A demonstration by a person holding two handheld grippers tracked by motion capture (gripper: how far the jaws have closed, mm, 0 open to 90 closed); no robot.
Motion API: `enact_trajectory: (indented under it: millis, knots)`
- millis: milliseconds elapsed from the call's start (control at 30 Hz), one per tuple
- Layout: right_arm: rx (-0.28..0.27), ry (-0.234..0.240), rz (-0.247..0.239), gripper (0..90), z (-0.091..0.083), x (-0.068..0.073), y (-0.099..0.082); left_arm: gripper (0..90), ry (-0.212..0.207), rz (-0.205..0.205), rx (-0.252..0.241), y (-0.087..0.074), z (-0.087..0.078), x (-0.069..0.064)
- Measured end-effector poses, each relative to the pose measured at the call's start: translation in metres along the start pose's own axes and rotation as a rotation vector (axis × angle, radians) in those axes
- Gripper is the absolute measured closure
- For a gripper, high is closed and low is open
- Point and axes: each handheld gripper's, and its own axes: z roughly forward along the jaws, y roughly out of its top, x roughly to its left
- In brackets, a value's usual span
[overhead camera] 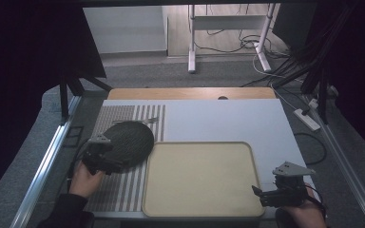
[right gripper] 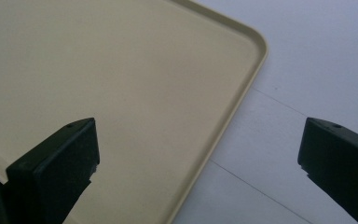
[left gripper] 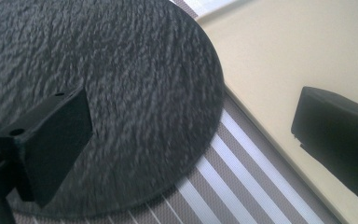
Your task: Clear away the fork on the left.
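Left gripper (overhead camera: 105, 159) hovers with jaws wide over the dark round plate (overhead camera: 129, 141) on the striped mat (overhead camera: 119, 190). Right gripper (overhead camera: 266, 195), jaws wide, holds nothing at the beige tray (overhead camera: 199, 209) corner.

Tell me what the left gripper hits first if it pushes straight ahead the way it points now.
Probably the dark round slate plate: the left gripper points along it with jaws wide open, one above the plate, the other over the beige tray. Height is unclear.

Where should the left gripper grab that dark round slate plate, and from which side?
Probably the slate plate's near rim by the left gripper, coming in low from the person's side. It is a thin flat disc lying on the striped mat, so only its edge offers grip, and the beige tray crowds its right side.
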Motion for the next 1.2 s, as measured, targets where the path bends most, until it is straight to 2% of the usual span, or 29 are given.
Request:
enact_trajectory:
  millis: [367,700,1000,1200]
  knots:
    - [0.004,0.002,-0.003,0.0,0.000,0.000,0.000,0.0,-0.005,0.018,-0.001,0.027,0.017,0.006]
    - [0.008,0.004,-0.003,0.0,0.001,0.000,0.000,0.0,0.037,0.030,0.035,0.049,0.036,0.014]
    - [0.011,0.007,-0.007,0.0,0.001,0.000,0.000,0.0,-0.004,0.046,0.052,0.069,0.055,0.021]
    - [0.012,0.009,-0.007,0.0,0.001,0.000,0.000,0.0,-0.029,0.054,0.044,0.082,0.066,0.024]
